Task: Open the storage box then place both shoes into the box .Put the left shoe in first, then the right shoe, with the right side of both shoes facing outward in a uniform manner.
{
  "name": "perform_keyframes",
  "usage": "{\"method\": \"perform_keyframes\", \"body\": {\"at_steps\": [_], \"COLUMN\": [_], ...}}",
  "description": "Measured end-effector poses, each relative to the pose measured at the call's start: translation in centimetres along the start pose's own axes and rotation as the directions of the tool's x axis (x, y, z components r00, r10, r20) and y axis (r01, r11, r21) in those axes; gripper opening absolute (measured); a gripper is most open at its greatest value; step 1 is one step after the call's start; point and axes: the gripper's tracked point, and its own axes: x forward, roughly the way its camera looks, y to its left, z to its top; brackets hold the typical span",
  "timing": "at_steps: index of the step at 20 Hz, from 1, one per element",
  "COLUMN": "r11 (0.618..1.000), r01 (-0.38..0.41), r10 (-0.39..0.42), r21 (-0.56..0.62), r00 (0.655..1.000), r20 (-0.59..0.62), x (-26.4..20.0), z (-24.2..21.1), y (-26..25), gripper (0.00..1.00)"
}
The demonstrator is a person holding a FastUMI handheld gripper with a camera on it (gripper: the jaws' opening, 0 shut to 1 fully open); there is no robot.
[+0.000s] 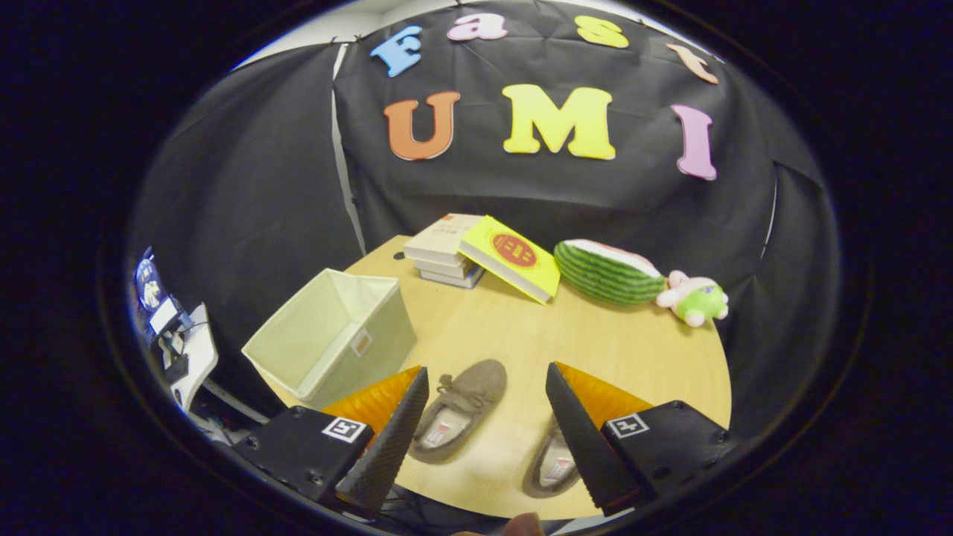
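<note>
gripper [488,376] held spread, nothing pinched | two shoes [461,409] seen between fingers | storage box [335,339] at 10 o'clock

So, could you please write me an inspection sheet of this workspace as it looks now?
Surface: wooden table, round-edged.
Job's things: storage box open on top, empty, ahead of one finger; two shoes on the table, one between the fingers, the other partly behind a finger.
Clutter: stack of books, yellow book leaning on it, watermelon toy, green plush, all beyond the shoes.
Grippers: gripper open, above the shoes, holding nothing.
Cables: thin wires near equipment beside the table.
Surroundings: black cloth wall.
</note>
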Motion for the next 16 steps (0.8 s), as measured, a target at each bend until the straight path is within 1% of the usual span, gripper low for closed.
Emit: {"method": "perform_keyframes", "body": {"at_steps": [3,5,7,10,13,16], "r11": [0.997,0.994,0.988,0.968,0.95,0.932], "r01": [0.0,-0.003,-0.023,-0.051,-0.033,-0.024], "r10": [0.008,0.023,0.061,0.133,0.163,0.195], "r21": [0.071,0.109,0.153,0.246,0.311,0.361], "r00": [0.995,0.983,0.967,0.935,0.902,0.874], "r20": [-0.102,-0.181,-0.249,-0.329,-0.399,-0.446], "x": [1.7,2.9,4.1,5.7,8.2,9.9], "z": [-3.3,-5.5,-7.2,-9.1,-10.9,-12.4], "y": [-1.5,-1.6,-1.0,0.4,1.3,2.1], "gripper": [1.0,1.0,1.0,1.0,1.0,1.0]}}
